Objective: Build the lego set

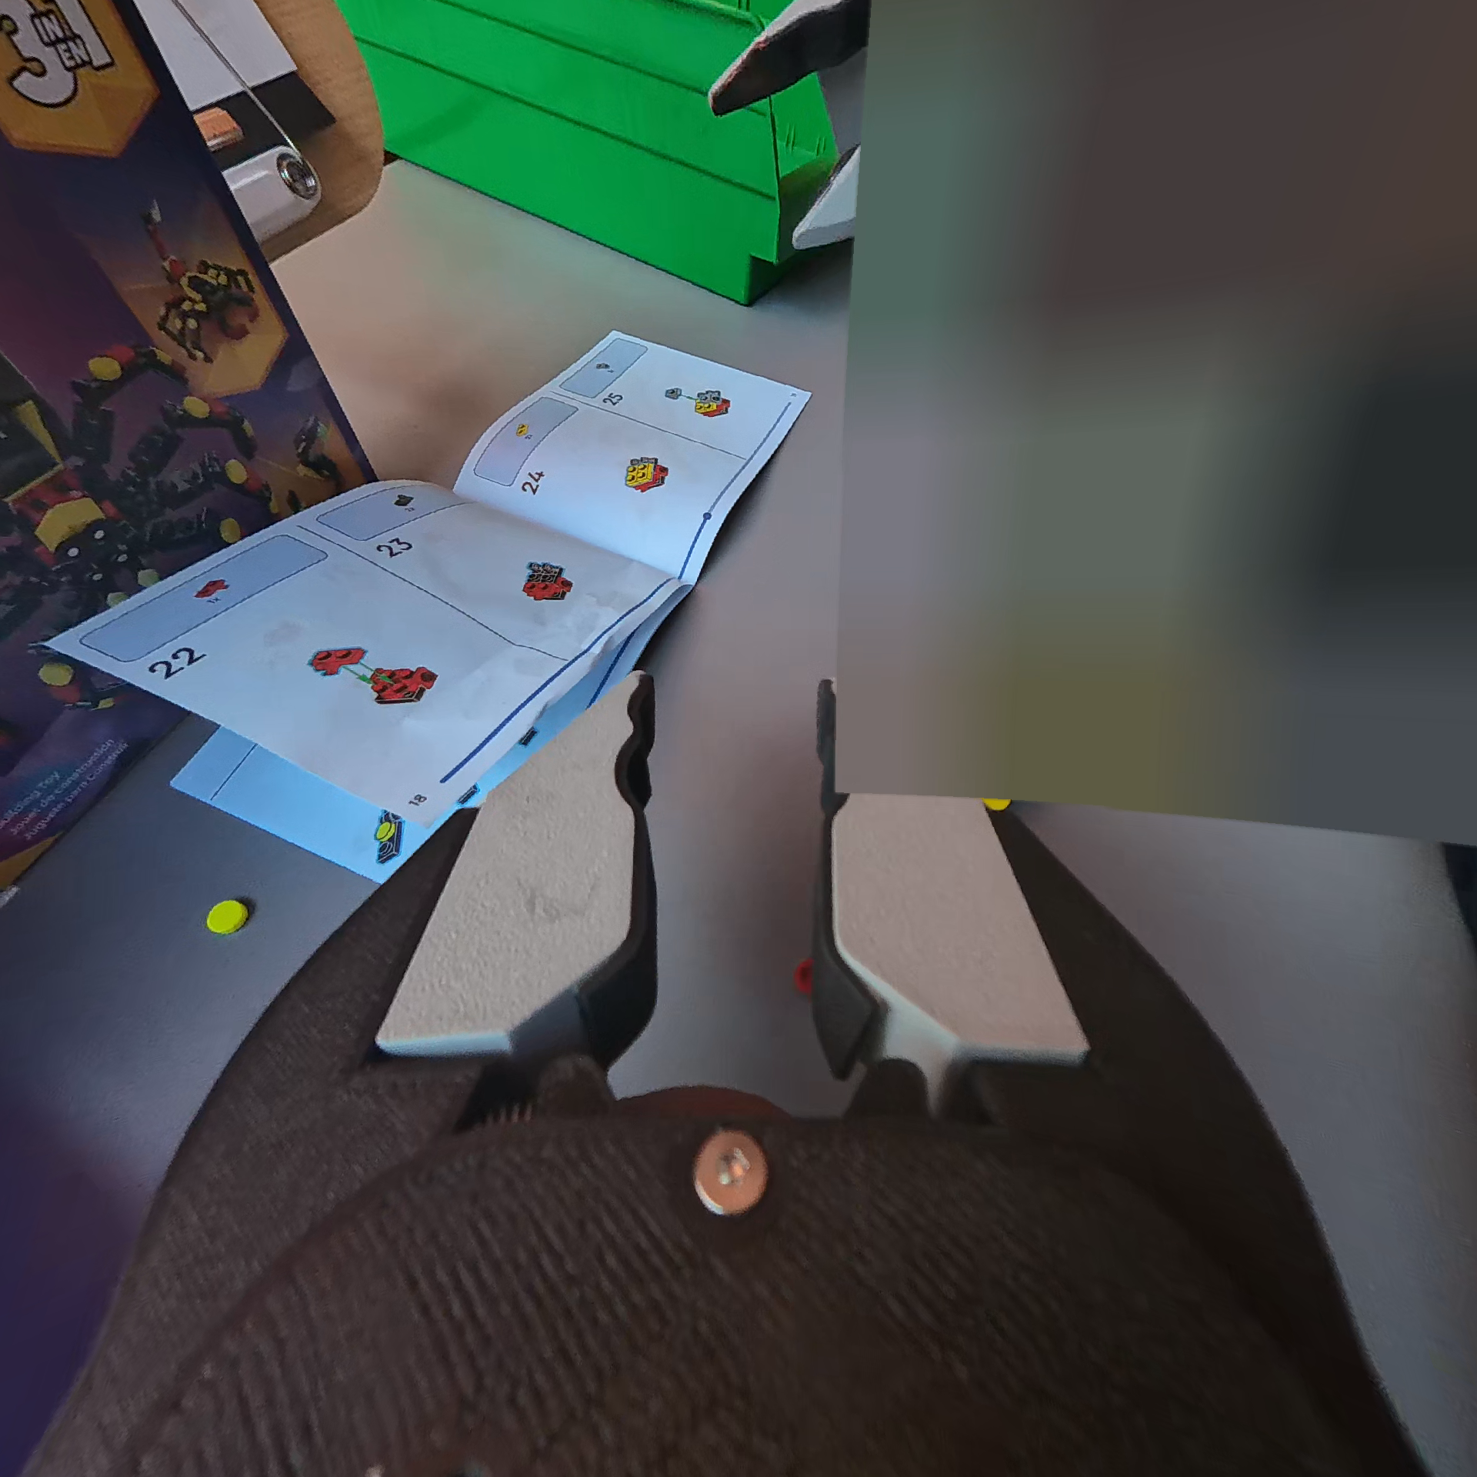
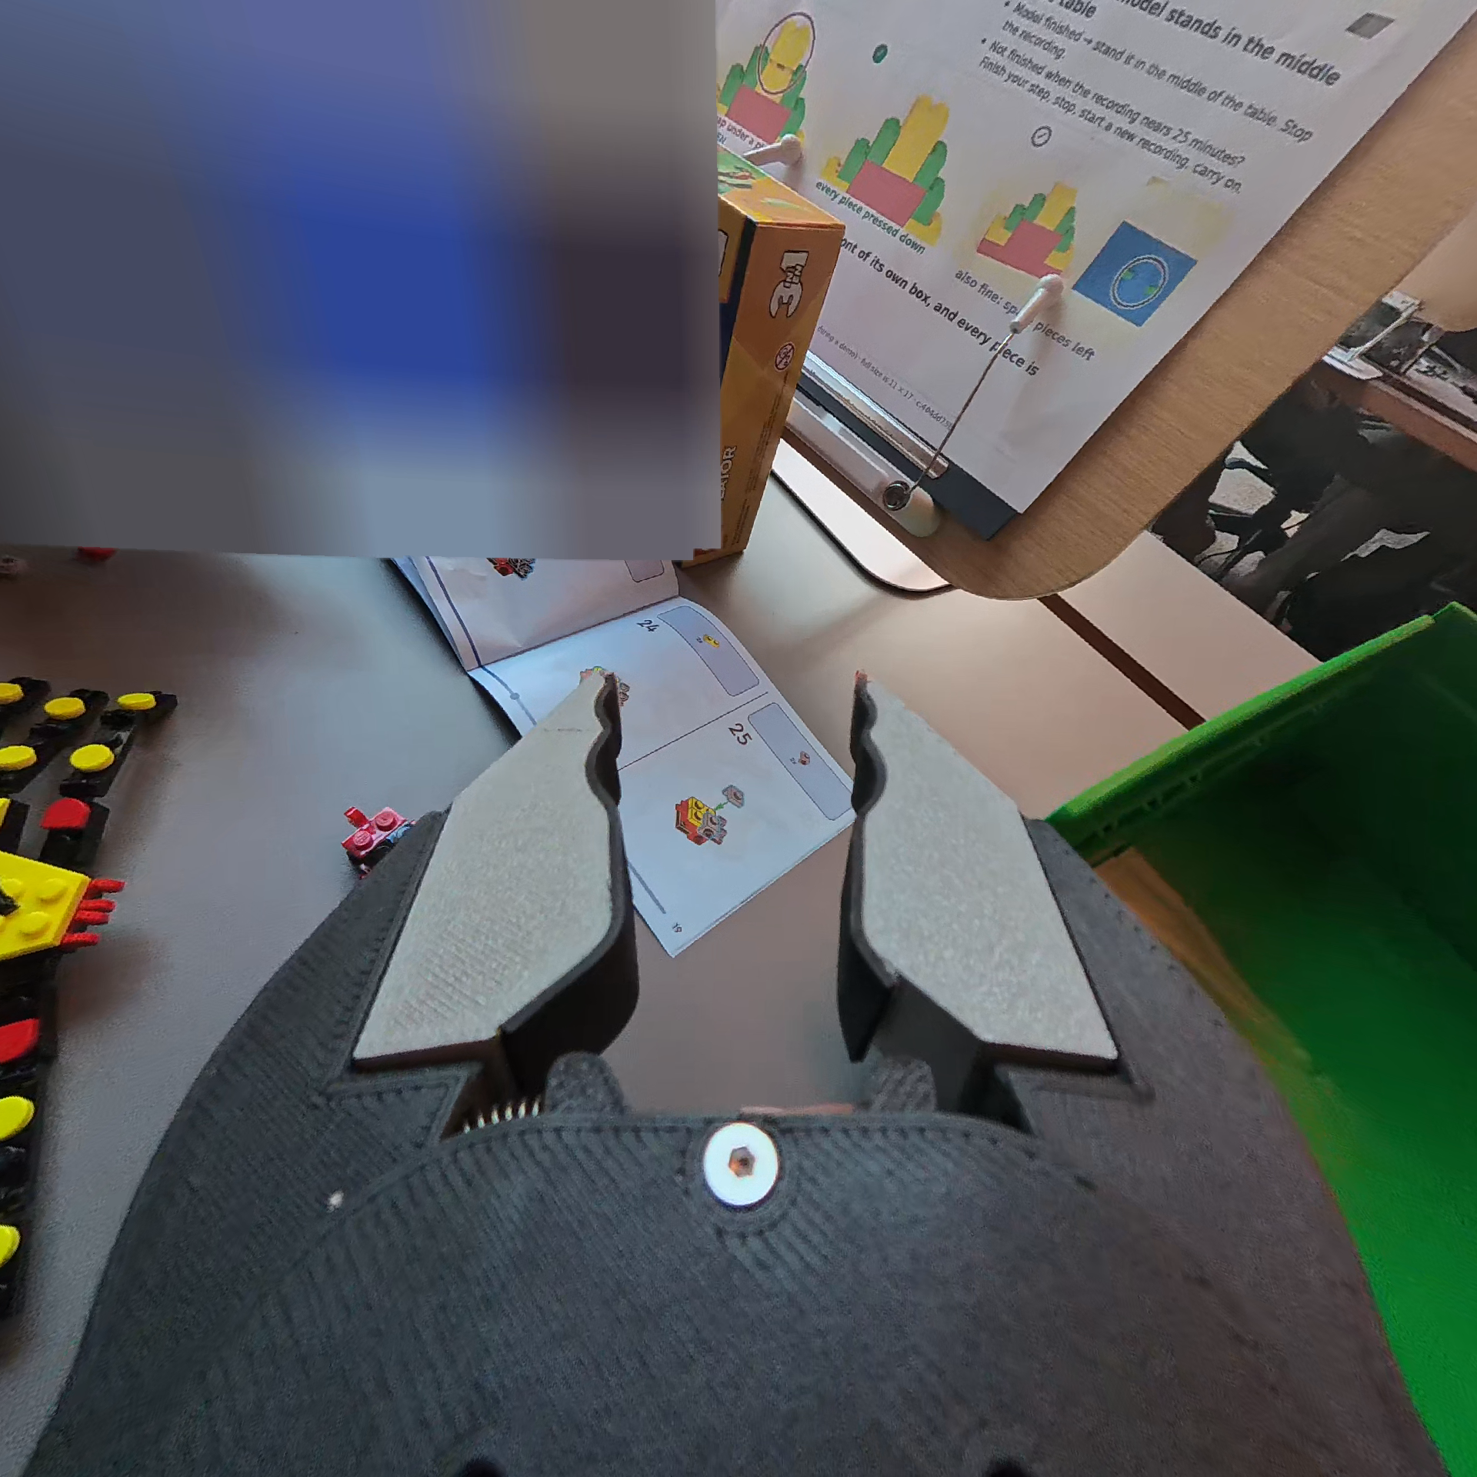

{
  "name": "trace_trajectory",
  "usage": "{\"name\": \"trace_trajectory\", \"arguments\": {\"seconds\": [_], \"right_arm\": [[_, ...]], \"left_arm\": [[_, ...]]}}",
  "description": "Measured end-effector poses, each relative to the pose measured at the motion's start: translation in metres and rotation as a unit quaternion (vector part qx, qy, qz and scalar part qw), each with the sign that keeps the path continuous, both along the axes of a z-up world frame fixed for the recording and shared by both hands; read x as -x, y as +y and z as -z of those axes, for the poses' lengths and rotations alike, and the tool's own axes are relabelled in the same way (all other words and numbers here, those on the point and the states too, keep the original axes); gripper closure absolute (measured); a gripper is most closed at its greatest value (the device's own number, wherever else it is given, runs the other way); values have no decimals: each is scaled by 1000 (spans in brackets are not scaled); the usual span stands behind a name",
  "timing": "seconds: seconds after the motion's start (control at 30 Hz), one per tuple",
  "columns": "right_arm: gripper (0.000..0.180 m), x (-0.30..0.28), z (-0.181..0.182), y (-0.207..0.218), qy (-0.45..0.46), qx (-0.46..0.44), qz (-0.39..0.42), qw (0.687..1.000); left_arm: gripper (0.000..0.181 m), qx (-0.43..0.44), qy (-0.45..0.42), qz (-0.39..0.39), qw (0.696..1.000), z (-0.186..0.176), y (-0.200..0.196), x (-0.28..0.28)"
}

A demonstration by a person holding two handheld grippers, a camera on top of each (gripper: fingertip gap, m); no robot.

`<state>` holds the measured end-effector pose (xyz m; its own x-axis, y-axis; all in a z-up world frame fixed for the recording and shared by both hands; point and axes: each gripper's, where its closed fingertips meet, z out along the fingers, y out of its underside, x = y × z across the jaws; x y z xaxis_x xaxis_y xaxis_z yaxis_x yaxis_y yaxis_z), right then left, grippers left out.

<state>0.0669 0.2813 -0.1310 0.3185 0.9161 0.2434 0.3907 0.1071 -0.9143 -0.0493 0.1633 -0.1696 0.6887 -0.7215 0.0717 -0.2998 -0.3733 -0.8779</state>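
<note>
An open instruction booklet [image 1: 447,591] lies on the grey table [image 1: 743,559]; it also shows in the right wrist view [image 2: 703,767]. My left gripper [image 1: 731,695] is open and empty, just right of the booklet's near corner. My right gripper [image 2: 735,695] is open and empty, hovering over the booklet's right page. A small red brick assembly [image 2: 374,830] lies left of the right gripper. Rows of black, yellow and red pieces [image 2: 64,799] lie at the far left, with a yellow plate bearing red claws [image 2: 44,907]. The right gripper's tips [image 1: 787,72] show in the left view's top.
The set's dark box [image 1: 136,400] stands at the left; its orange side [image 2: 767,352] shows in the right view. A green bin [image 1: 591,136] stands behind the booklet and shows at the right [image 2: 1311,919]. A yellow round tile [image 1: 228,917], a red stud [image 1: 803,973] lie loose. An instruction board [image 2: 1079,240] leans behind. The red stud [image 1: 803,973] lies some 8 cm from my left tips, 20 cm from my right tips.
</note>
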Motion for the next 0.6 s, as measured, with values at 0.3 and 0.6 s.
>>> {"name": "trace_trajectory", "arguments": {"seconds": [0.3, 0.6], "right_arm": [[126, 0, -2, 0, 3, -7, 1, 1000], [129, 0, -3, 0, 2, -23, 2, 1000]], "left_arm": [[144, -7, 12, 0, 1000, 2, 0, -1], [145, -12, 13, 3, 1000, 1, -1, -2]]}}
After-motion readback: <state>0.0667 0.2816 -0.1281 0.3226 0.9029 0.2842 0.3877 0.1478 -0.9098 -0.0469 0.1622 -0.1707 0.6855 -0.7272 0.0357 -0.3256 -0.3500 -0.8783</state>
